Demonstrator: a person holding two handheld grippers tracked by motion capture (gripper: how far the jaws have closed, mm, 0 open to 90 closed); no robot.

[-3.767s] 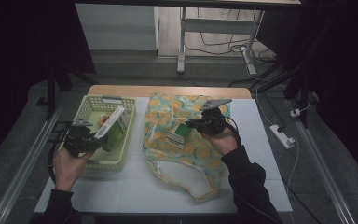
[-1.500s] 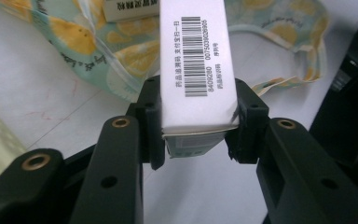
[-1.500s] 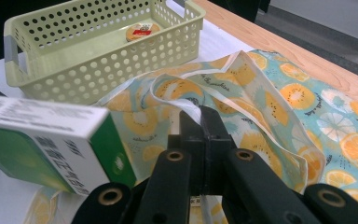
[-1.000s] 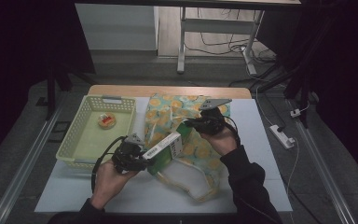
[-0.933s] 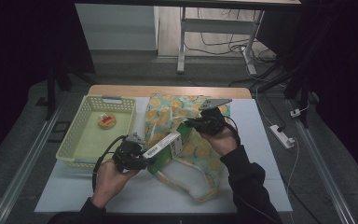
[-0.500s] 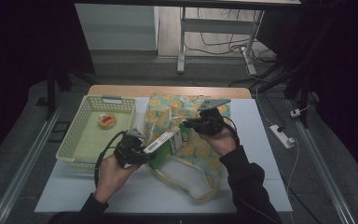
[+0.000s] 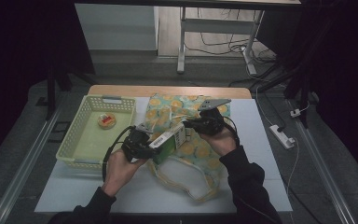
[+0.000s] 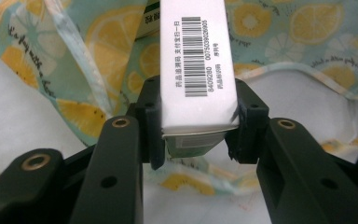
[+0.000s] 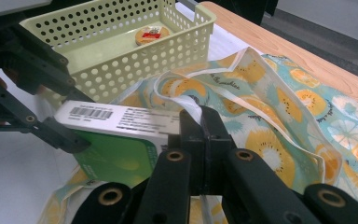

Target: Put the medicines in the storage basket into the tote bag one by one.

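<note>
1. Left of the left gripper (image 7: 144, 143): pale yellow perforated basket (image 7: 86, 144) on the white table (image 7: 74, 196), small round orange-lidded tin (image 7: 106, 121) inside.
2. Clamped between left gripper jaws: white-and-green carton (image 8: 198, 70), barcode readable in the left gripper view, green face seen from the right gripper view.
3. Carton's long axis running from left gripper toward right gripper (image 7: 191, 125), far end over the citrus-print cloth bag (image 7: 200, 154).
4. Right gripper jaws pinched shut on the bag's white-edged rim (image 9: 186, 105), just beside the carton.
</note>
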